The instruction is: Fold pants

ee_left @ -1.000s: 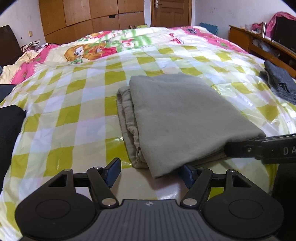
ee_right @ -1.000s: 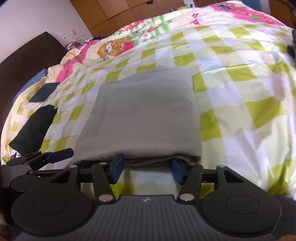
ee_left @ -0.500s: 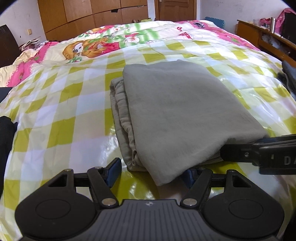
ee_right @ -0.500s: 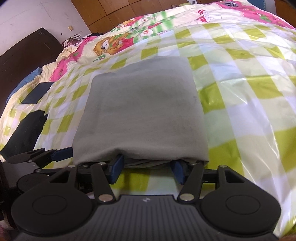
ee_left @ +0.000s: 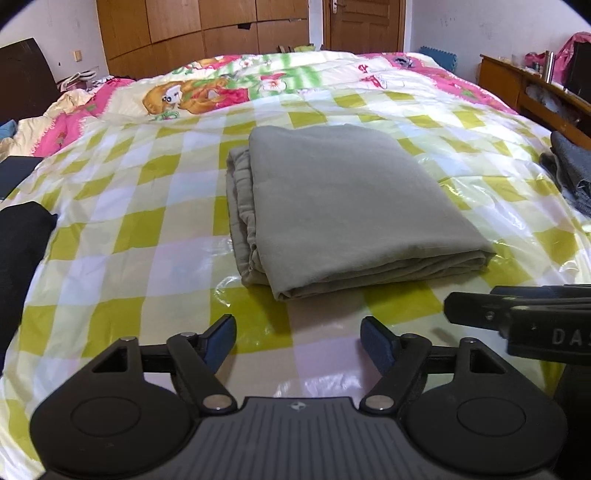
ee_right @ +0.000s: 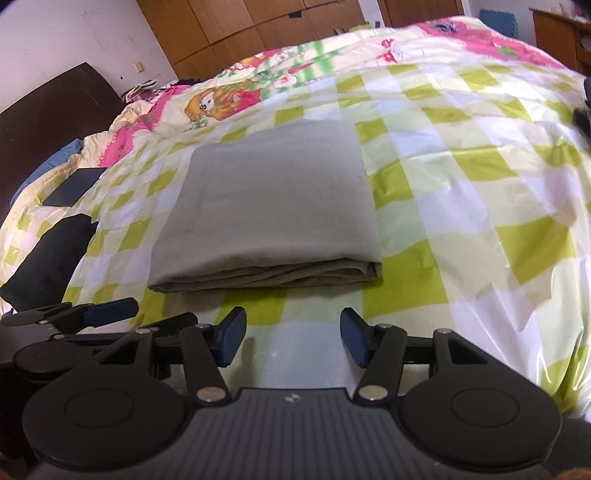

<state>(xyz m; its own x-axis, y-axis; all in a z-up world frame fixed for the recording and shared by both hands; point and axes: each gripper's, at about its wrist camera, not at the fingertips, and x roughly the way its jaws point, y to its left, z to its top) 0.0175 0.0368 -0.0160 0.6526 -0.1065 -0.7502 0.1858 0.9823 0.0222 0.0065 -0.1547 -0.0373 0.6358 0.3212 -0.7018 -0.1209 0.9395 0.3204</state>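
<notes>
On checked cover (ee_left: 122,236): folded pants (ee_left: 343,206), underside hidden; dark garment (ee_left: 570,166) cropped.

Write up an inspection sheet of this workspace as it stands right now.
Surface: bed under a glossy yellow-and-white checked cover.
Job's things: grey-green pants, folded into a flat rectangle, lying free.
Clutter: black garment at left; dark flat item; dark grey clothes at right.
Grippers: left hand-held gripper open, short of the pants; right hand-held gripper open, also clear of them.
Cables: nothing seen.
Surroundings: wooden wardrobe, door, wooden shelf.
</notes>
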